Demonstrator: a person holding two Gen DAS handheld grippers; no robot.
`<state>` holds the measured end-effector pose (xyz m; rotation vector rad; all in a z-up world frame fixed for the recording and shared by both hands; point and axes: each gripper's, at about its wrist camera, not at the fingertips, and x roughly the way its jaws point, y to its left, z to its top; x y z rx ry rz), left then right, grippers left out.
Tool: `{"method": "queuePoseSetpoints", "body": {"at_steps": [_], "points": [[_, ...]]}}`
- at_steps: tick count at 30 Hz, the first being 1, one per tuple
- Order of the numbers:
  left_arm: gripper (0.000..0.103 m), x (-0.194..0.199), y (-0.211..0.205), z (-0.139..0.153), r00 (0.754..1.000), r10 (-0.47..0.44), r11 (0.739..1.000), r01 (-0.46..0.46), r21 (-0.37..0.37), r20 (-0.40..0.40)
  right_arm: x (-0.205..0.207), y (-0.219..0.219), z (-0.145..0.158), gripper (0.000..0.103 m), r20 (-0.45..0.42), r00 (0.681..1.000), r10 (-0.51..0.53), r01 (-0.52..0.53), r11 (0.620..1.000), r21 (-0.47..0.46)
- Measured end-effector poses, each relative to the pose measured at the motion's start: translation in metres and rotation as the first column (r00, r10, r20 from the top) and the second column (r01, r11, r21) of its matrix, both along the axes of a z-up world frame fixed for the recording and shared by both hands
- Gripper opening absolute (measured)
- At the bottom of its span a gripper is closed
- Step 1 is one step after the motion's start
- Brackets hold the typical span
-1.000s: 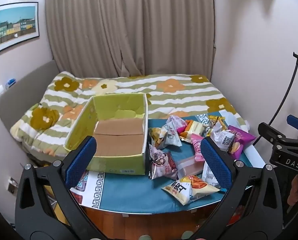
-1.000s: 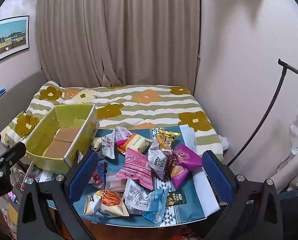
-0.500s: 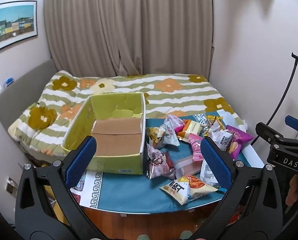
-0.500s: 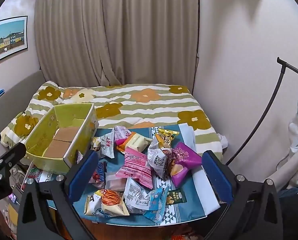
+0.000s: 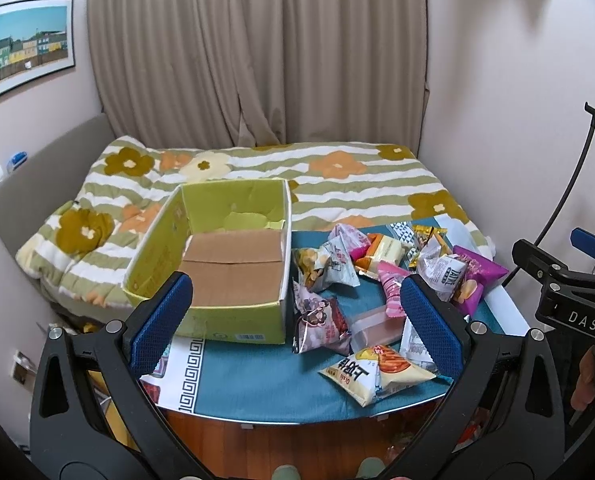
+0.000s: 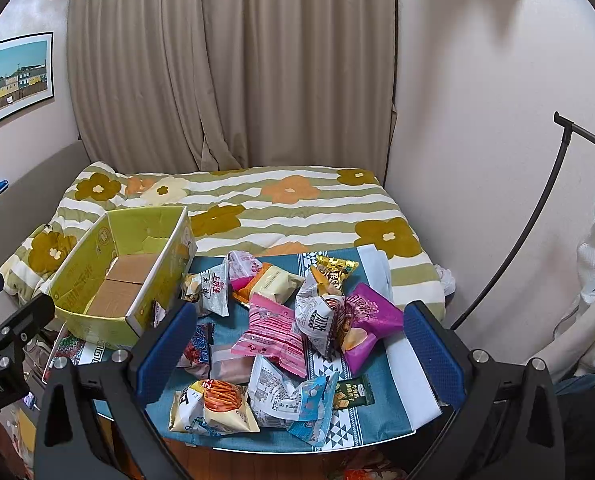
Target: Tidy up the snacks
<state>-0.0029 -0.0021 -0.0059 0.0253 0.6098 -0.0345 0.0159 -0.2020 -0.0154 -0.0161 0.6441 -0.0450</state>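
A pile of snack packets lies on a small table with a teal cloth [image 5: 257,384] [image 6: 377,368]: a pink striped bag [image 6: 273,332], a purple bag [image 6: 371,320], a white crumpled bag [image 6: 321,320] and a yellow-white bag [image 5: 375,372] [image 6: 213,406] at the front. An open yellow-green cardboard box [image 5: 217,264] [image 6: 125,280] stands at the table's left, nothing in it. My left gripper [image 5: 297,320] hovers open in front of the box and pile. Above the packets' near side my right gripper [image 6: 301,352] is open too, holding nothing.
Behind the table is a bed with a striped flower quilt [image 5: 337,184] [image 6: 297,208], curtains beyond it. A black curved stand [image 6: 545,216] rises at the right by the wall. Wood floor [image 5: 257,440] shows under the table's front edge.
Both views have drifted slightly; the table and box sit a little lower and nearer in frame. Nothing was picked up, and both grippers stay open.
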Motion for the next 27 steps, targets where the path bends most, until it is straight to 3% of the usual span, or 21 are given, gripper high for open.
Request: {"method": "queuePoseSetpoints", "body": {"at_steps": [27], "points": [[0.103, 0.0004, -0.0023, -0.0032, 1.0, -0.001, 1.0, 0.001, -0.003, -0.01, -0.0016, 0.0004, 0.0007, 0.103, 0.0, 1.0, -0.007, 0.007, 1.0, 0.001]]}}
